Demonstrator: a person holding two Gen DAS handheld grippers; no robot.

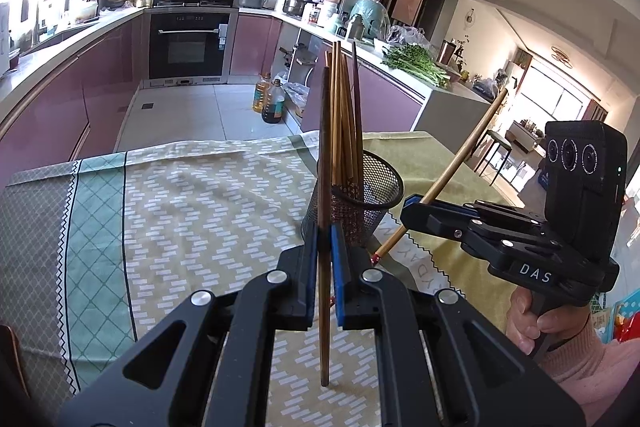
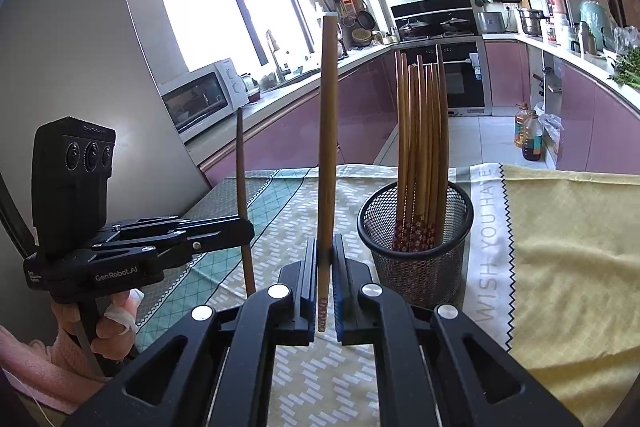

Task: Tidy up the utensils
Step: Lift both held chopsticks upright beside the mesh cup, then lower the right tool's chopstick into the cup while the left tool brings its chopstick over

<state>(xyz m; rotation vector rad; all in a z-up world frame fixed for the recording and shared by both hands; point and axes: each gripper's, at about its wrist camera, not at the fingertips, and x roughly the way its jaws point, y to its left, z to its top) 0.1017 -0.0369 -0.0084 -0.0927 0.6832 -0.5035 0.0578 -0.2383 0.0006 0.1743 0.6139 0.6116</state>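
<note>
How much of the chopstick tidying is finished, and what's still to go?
Mostly done, it seems: a bundle of chopsticks already stands in the mesh cup. In hand: the left tongs pinch a dark chopstick, the right tongs a light chopstick, both beside the cup. Left: dropping those two in. No loose ones show on the tablecloth.

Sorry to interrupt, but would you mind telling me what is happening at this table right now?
A person is sorting chopsticks with a handheld gripper in each hand. The left gripper is shut on a dark chopstick, held upright. The right gripper is shut on a lighter chopstick. Both are near the mesh holder on the tablecloth, which already holds a bundle of chopsticks.
</note>
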